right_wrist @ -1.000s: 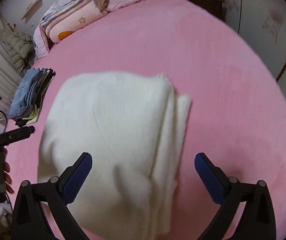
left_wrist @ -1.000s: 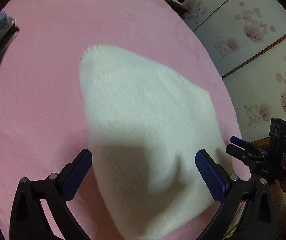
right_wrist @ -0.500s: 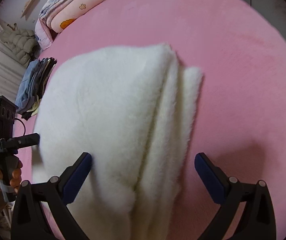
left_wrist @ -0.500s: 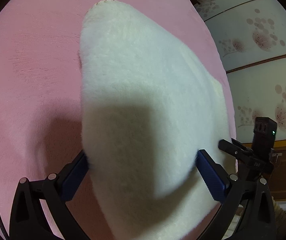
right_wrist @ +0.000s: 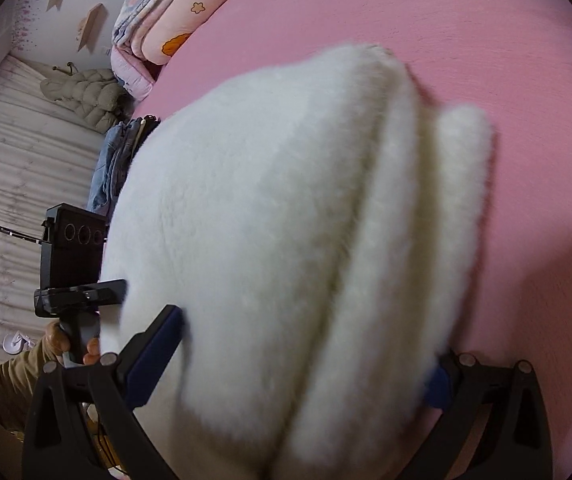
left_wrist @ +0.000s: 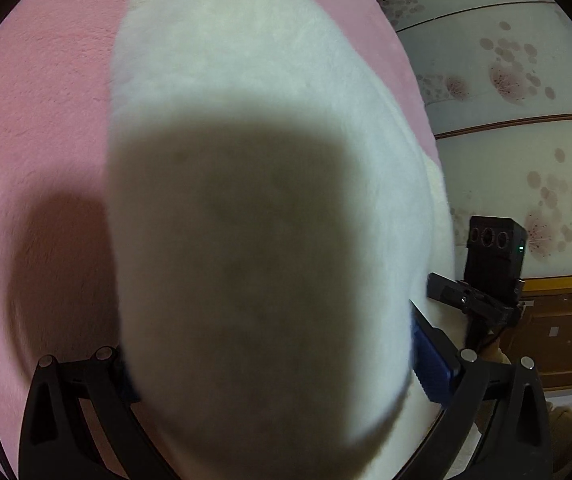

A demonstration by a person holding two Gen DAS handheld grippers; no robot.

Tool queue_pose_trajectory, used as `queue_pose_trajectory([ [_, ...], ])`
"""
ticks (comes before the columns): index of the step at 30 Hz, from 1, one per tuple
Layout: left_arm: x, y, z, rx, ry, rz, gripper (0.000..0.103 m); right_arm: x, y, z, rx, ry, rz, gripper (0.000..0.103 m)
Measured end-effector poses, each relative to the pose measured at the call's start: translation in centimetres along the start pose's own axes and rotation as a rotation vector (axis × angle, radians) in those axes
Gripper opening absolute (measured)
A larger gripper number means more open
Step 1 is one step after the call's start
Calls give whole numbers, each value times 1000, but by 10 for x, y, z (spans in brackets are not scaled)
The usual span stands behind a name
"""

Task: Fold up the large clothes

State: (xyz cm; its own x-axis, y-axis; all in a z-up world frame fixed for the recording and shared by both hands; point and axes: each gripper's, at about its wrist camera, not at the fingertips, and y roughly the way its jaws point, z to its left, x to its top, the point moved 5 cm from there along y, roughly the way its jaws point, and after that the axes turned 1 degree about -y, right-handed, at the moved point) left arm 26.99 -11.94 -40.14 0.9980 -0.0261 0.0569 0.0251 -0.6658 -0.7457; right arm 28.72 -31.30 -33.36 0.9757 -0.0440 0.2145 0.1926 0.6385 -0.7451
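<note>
We see the pink bed with the folded white fleece lying on it; our left gripper and right gripper both gape wide around its near edge, pads beside the pile

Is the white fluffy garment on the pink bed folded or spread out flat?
Folded. In the right wrist view the white fluffy garment shows several stacked layers along its right edge, forming a compact bundle on the pink bed.
</note>
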Motion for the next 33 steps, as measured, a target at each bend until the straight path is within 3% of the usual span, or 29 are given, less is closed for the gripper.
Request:
queue_pose_trajectory([
  [5, -9, -10, -2, 90, 2, -7, 103, 0, -4, 5, -29, -9, -9, 100],
  [10, -21, -22, -11, 191, 12, -50, 95, 0, -14, 14, -49, -21, -42, 68],
  [16, -41, -46, -27, 250, 54, -86, 75, -4, -31, 31, -101, -53, -64, 47],
  [25, -89, -125, -43, 271, 73, -102, 72, -38, -62, 75, -99, -19, -76, 43],
  [33, -152, -226, -42, 289, 31, -121, 72, -73, -84, 156, -76, -54, -41, 43],
])
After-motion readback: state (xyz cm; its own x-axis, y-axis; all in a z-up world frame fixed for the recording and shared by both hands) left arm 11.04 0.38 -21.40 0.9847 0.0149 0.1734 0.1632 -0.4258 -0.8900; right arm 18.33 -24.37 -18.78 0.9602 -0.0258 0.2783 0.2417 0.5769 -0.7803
